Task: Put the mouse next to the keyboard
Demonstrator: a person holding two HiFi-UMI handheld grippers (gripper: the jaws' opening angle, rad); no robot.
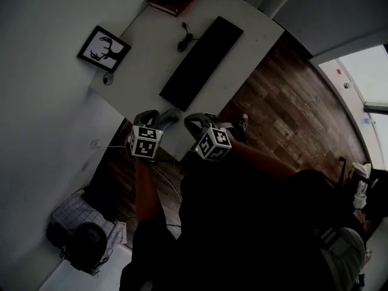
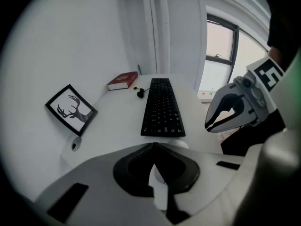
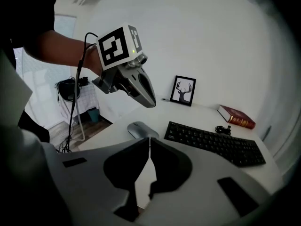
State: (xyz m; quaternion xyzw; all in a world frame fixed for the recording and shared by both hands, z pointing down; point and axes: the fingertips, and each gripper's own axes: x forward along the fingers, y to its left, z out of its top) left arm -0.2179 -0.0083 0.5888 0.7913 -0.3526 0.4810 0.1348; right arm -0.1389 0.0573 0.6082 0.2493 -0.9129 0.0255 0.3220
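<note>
White desk [image 1: 148,44], seen from steeply above. A black keyboard [image 3: 214,142] lies along its middle.

Left gripper [image 2: 153,149] hovers over the near desk edge with its jaws together and nothing between them. Right gripper [image 3: 149,142] hovers close beside it, jaws likewise together and empty. Neither touches anything.

Grey mouse [image 3: 142,130] sits on the desk just off the keyboard's near short end, with a small gap between them. It is close to the front edge and sits below and ahead of both grippers.

Judgement on the step: the mouse is not gripped, and it already looks close to the keyboard. If it is still to be moved, these points matter:
- Jaws must be spread before coming down; as they stand they can only push.
- The left gripper looks the nearer one.
- Grip across the mouse's narrow sides, low on the body, because the top is rounded and slick and likely to squirt out.
- Lift only a little and set it flat alongside the keyboard without knocking the keys.
- Keep it off the front edge, where a nudge could drop it to the floor.

Writing, large to small:
- Keyboard: key legends too small to read.
- Red book [image 3: 236,116]: gold ornament on the cover in the head view, no title legible.
- Framed picture [image 3: 184,91]: deer silhouette only, no words.
- Gripper cubes: black-and-white square patterns, no text.
- Mouse: no logo visible.
- Small black cable [image 3: 221,129] by the keyboard's far end: unmarked.
</note>
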